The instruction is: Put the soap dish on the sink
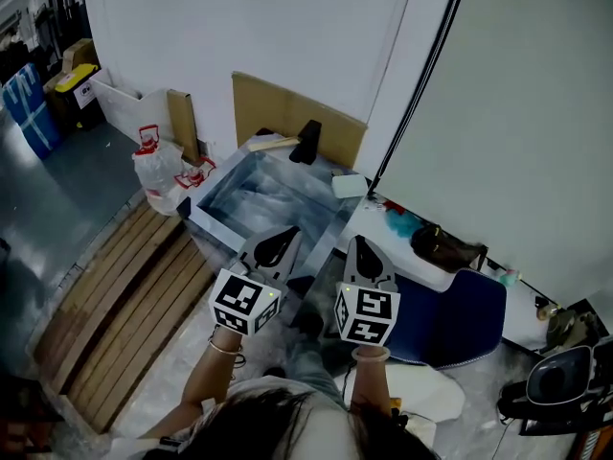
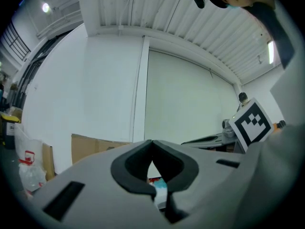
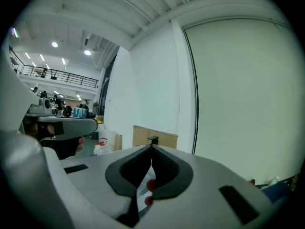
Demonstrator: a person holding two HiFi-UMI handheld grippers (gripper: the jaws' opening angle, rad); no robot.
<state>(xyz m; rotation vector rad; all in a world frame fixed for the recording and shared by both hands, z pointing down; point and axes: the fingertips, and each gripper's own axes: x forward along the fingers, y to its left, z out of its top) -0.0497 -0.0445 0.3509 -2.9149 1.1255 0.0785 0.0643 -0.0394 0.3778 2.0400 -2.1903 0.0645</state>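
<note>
Plainly, both claws are empty: the left gripper has its dark jaws pressed together at the tips with nothing between them, and the right gripper is closed on air in the same way. Seen from the head, the two are held side by side at the near edge of the shiny steel sink, whose basin looks lined with clear plastic film. At the far edge stands a black tap in front of a brown cardboard sheet. On the sink's far right corner lies a pale flat square piece, which may be the soap dish, though I cannot tell for sure. If it is, the placing looks done; if not, nothing is yet picked up. Right of it, a white counter carries a teal object.
</note>
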